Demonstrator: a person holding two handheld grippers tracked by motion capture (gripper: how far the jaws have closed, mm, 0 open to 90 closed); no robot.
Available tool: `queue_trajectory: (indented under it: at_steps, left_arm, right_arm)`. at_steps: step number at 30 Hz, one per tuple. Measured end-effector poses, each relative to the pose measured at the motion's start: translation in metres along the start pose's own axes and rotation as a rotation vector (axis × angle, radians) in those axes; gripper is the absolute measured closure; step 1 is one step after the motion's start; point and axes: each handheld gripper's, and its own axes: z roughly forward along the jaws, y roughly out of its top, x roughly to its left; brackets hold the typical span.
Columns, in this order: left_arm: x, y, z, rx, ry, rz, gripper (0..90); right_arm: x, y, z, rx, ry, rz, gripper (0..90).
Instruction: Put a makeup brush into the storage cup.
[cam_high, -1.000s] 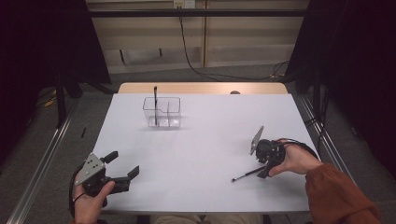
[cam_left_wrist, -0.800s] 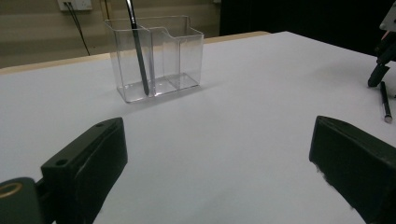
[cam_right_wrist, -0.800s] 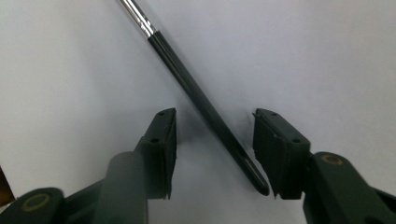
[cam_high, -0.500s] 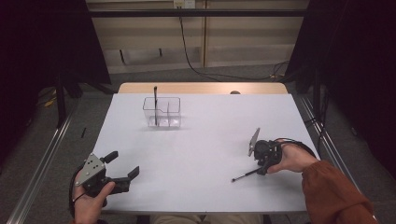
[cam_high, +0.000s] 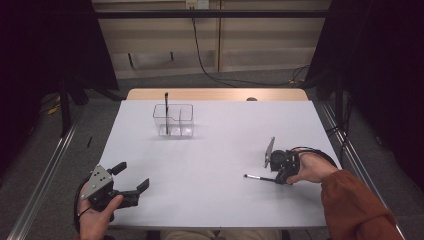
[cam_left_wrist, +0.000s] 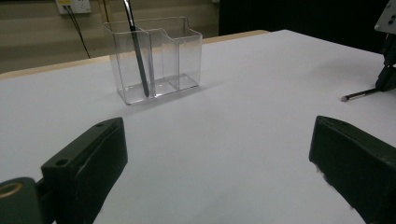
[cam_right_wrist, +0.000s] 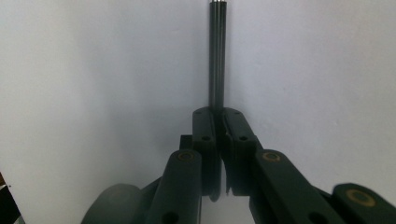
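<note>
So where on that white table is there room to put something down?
Plenty: the wide bare middle of the white table, between the clear plastic two-compartment holder, the left gripper and the right gripper clamping a thin black pen. Nowhere is crowded.

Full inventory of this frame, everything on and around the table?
thin black pen with pale tip: 1, black, lying on the white table near its right edge, one end clamped in the right gripper
thin dark pen: 1, black, standing upright in the left compartment of the organiser
clear plastic two-compartment organiser: 1, transparent, far middle-left of the table
white table: 1, white top, wooden strip at the far edge
left gripper: 1, black, near-left corner, jaws wide apart, nothing between
right gripper: 1, black, jaws just closed on the pen
</note>
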Motion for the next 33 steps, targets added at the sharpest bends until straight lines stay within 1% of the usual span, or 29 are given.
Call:
queue_trajectory:
  at_steps: [2, 5, 11, 13, 14, 16, 17, 19, 22, 23, 24, 26, 27, 30, 31, 33]
  left_arm:
    - [0.0, 0.0, 0.0, 0.0, 0.0, 0.0, 4.3]
    - [0.0, 0.0, 0.001, 0.001, -0.001, -0.001, 4.3]
    - [0.0, 0.0, 0.001, 0.002, -0.002, -0.003, 4.3]
    - [0.0, 0.0, 0.001, 0.003, -0.001, -0.002, 4.3]
    - [0.0, 0.0, 0.001, 0.003, 0.0, -0.003, 4.3]
    - [0.0, 0.0, 0.001, 0.001, -0.002, -0.003, 4.3]
    - [0.0, 0.0, 0.001, 0.002, -0.002, -0.002, 4.3]
    - [0.001, 0.0, 0.001, 0.003, -0.002, -0.002, 4.3]
    - [0.0, 0.0, 0.001, 0.003, -0.001, -0.002, 4.3]
    - [0.0, 0.0, 0.001, 0.002, -0.001, -0.003, 4.3]
    - [0.001, 0.0, 0.001, 0.002, -0.002, -0.003, 4.3]
    - [0.001, 0.0, 0.001, 0.002, 0.0, -0.003, 4.3]
    - [0.001, 0.0, 0.001, 0.001, 0.0, -0.003, 4.3]
    - [0.001, 0.0, 0.001, 0.003, 0.0, -0.003, 4.3]
    - [0.001, 0.0, 0.001, 0.001, -0.001, -0.005, 4.3]
    - [0.001, 0.0, 0.001, 0.002, -0.001, -0.002, 4.3]
  right_arm:
    - [0.0, 0.0, 0.0, -0.005, -0.005, -0.008, 84.7]
    - [0.001, -0.001, 0.0, -0.01, -0.013, -0.005, 84.8]
    - [0.003, -0.005, 0.0, -0.049, -0.03, 0.009, 85.0]
    - [0.004, -0.006, 0.0, -0.05, -0.028, 0.017, 85.0]
    - [0.003, -0.006, 0.0, -0.053, -0.028, 0.012, 85.0]
    - [0.004, -0.007, -0.001, -0.055, -0.025, 0.016, 85.0]
    - [0.002, -0.008, -0.001, -0.068, -0.023, 0.007, 85.0]
    - [0.002, -0.01, -0.001, -0.079, -0.021, 0.024, 85.0]
    - [0.002, -0.012, -0.001, -0.099, -0.02, 0.036, 85.0]
    - [0.003, -0.013, -0.001, -0.1, -0.018, 0.05, 85.0]
    - [0.003, -0.014, -0.001, -0.115, -0.022, 0.04, 85.0]
    - [0.004, -0.015, -0.002, -0.121, -0.022, 0.047, 85.0]
    - [0.005, -0.016, -0.004, -0.146, -0.026, 0.041, 85.0]
    - [0.01, -0.019, -0.007, -0.197, -0.034, 0.057, 85.0]
    - [0.01, -0.02, -0.007, -0.209, -0.031, 0.053, 85.0]
    - [0.013, -0.022, -0.009, -0.241, -0.02, 0.072, 85.0]
